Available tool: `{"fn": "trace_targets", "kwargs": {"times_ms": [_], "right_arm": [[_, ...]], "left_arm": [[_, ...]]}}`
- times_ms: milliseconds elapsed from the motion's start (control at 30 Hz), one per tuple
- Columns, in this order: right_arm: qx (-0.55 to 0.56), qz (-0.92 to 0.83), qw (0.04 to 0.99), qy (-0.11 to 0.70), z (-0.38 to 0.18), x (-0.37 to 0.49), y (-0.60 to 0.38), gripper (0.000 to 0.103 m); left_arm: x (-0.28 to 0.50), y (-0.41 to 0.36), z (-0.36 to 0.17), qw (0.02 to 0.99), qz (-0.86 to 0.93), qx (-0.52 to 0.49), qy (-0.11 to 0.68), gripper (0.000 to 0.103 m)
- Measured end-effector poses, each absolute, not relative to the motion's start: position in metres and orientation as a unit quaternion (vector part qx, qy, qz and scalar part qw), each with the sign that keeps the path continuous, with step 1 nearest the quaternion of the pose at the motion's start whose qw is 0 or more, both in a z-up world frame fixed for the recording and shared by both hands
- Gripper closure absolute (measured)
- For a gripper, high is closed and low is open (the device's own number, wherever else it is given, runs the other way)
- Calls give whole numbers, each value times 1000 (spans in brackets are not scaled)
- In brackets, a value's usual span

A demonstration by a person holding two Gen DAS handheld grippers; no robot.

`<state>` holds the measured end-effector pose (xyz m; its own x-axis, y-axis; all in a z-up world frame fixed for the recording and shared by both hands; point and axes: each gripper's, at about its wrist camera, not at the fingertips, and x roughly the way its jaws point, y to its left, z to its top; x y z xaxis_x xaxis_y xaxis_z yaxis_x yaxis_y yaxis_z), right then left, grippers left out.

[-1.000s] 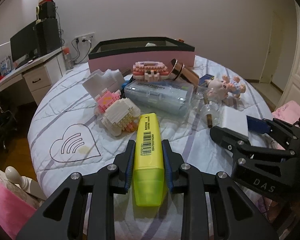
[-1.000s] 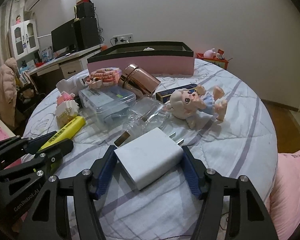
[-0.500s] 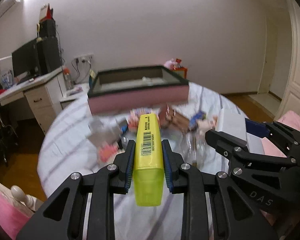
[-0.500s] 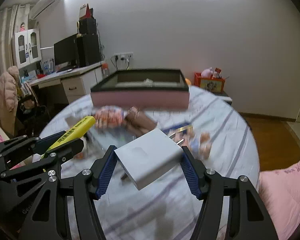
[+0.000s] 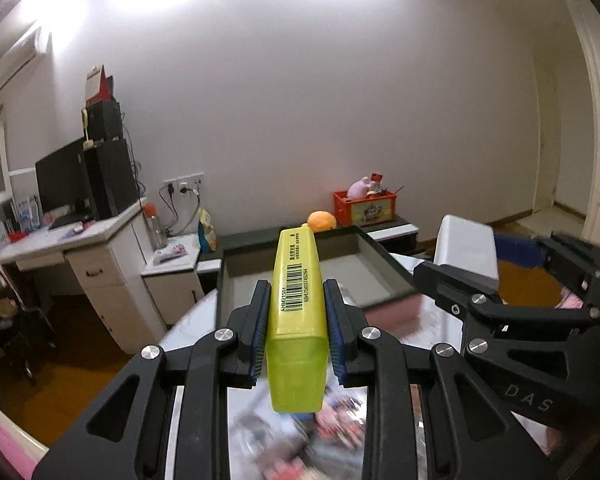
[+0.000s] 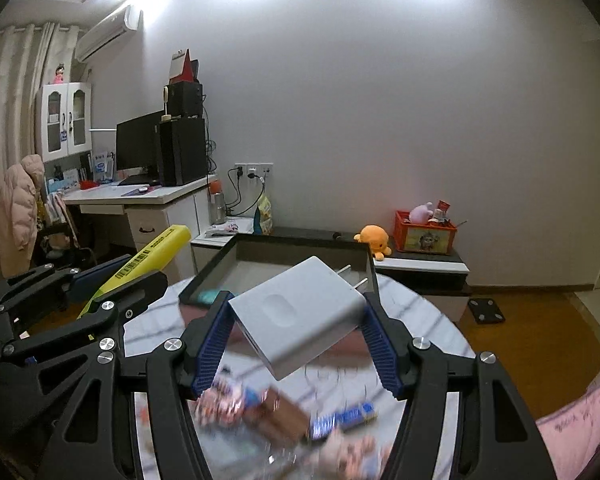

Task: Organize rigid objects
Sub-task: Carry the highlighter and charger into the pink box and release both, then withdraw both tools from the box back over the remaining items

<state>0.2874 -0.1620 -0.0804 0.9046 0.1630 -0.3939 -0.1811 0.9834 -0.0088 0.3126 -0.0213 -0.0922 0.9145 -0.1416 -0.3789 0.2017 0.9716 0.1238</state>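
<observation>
My left gripper (image 5: pixel 296 300) is shut on a yellow highlighter (image 5: pixel 298 312) with a barcode label, held lengthwise and raised above the round table. My right gripper (image 6: pixel 298 320) is shut on a white power adapter (image 6: pixel 296 316), whose two prongs point toward the box. Ahead of both stands the pink box with a dark rim (image 5: pixel 384 256), its grey inside open to view (image 6: pixel 268 268). Each gripper shows in the other's view: the right one with the adapter (image 5: pixel 466 252) on the right, the left one with the highlighter (image 6: pixel 148 258) on the left.
Blurred toys and small items (image 6: pixel 268 404) lie on the quilted table top (image 6: pixel 420 320) below the grippers. Behind the box are a low cabinet with an orange plush (image 6: pixel 374 238) and a red crate (image 6: pixel 424 234). A white desk (image 5: pixel 100 240) with a monitor stands on the left.
Both grippers have risen with their objects and tilted up. The cluttered table has dropped low in both views and the pink box now sits just ahead of the fingertips.
</observation>
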Motion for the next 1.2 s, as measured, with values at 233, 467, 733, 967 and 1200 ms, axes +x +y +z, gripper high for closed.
{"fn": "trace_targets", "kwargs": {"times_ms": [233, 467, 733, 967, 1200], "right_arm": [[-36, 98, 966, 236, -75, 377, -150, 38], [-45, 92, 945, 310, -104, 478, -150, 38], [-14, 96, 903, 419, -157, 558, -158, 38], [-8, 95, 876, 473, -187, 580, -161, 37], [3, 102, 890, 445, -167, 570, -158, 19]], "left_arm": [[413, -17, -89, 963, -88, 101, 233, 77], [520, -18, -124, 932, -106, 115, 327, 77], [589, -37, -183, 882, -108, 155, 433, 77], [604, -36, -209, 865, -99, 158, 466, 65], [580, -35, -178, 889, -95, 162, 417, 23]]}}
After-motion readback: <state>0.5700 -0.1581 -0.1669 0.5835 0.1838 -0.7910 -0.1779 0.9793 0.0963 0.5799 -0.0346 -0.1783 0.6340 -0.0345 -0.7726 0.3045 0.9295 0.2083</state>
